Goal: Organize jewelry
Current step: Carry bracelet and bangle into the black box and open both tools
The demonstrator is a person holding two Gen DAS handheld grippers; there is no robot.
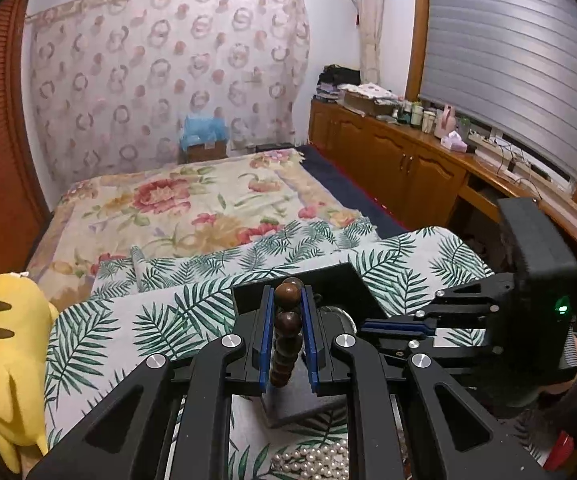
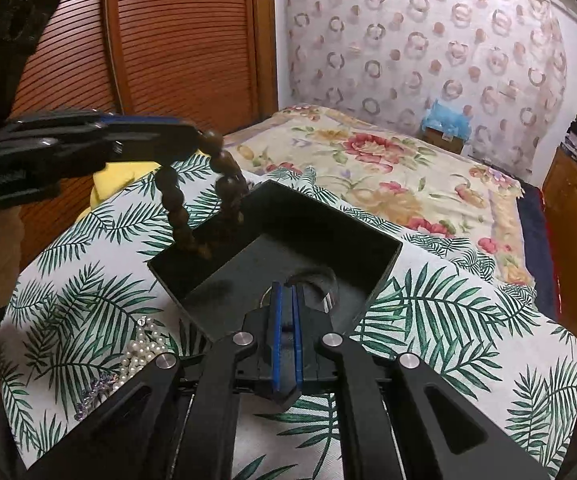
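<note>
Left gripper (image 1: 287, 300): clamped on brown bead bracelet (image 2: 192, 216), loop hanging below tips over near-left corner of black box (image 2: 388, 256).
Right gripper (image 2: 286, 300): narrow, gripping box's near wall.
Pearl strand (image 2: 144, 350): on leaf-print cloth (image 2: 448, 320), below-left of right tips.
Advice: lower until beads pooled inside, then release.

Glossy wooden bead bracelet (image 2: 192, 200), matt black plastic box (image 2: 372, 258), lustrous pearls (image 2: 144, 354), leaf-print cloth (image 2: 448, 320)

A palm-leaf cloth (image 2: 448, 320) carries a black box (image 2: 288, 248), pearls (image 2: 144, 350) and purple beads (image 2: 96, 392).
</note>
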